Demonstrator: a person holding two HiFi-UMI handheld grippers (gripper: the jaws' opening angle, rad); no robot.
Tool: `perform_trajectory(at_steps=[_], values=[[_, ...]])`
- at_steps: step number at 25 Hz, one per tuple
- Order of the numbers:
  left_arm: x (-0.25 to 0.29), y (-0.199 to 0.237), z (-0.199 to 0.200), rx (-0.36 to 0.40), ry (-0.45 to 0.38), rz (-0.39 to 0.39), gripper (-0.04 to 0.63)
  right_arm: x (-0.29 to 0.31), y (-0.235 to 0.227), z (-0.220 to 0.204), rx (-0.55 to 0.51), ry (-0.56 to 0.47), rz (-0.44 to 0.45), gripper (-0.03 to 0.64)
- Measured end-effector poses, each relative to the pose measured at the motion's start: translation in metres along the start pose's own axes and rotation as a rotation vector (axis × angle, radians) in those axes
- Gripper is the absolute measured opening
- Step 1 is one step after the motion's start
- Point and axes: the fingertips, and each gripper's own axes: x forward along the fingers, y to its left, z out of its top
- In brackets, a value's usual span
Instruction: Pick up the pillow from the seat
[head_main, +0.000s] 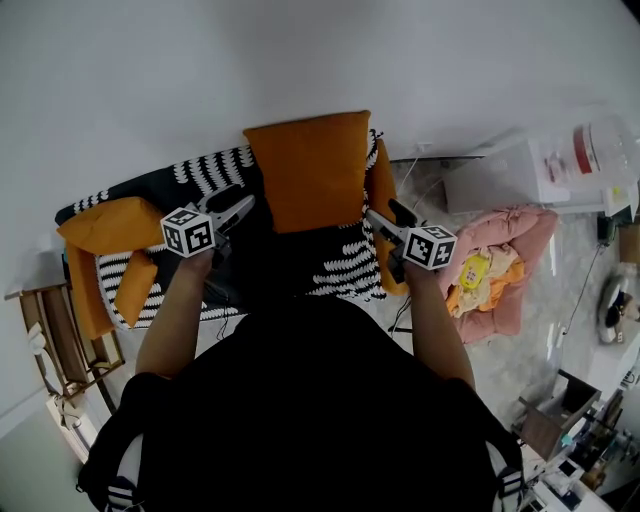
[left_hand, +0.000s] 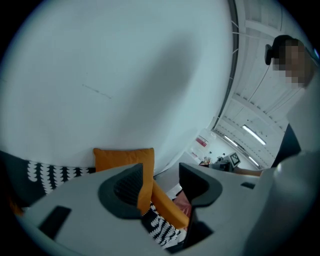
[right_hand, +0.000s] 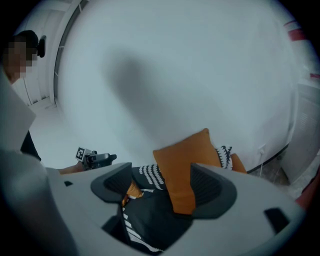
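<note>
Head view: pillow (head_main: 310, 170), orange, stands upright at the back of the seat (head_main: 345, 268); your left gripper (head_main: 240, 207) and right gripper (head_main: 380, 218) flank its lower corners. Left gripper view: jaws partly apart, pillow's edge just beside one pad — nothing clamped. Right gripper view: jaws wide, pillow's lower corner by one pad, no hold. Status: you look placed to grab — closing and lifting are left to do.
</note>
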Motion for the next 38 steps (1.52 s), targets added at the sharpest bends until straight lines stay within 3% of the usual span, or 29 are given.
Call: perform_trajectory(at_steps=[21, 38], values=[[0.048, 0.02, 0.011, -0.055, -0.041, 0.087, 0.233, 0.041, -0.071, 0.016, 0.01, 0.097, 0.031, 0.365], [0.067, 0.057, -0.011, -0.104, -0.026, 0.176, 0.233, 0.076, -0.11, 0.017, -0.001, 0.134, 0.017, 0.365]])
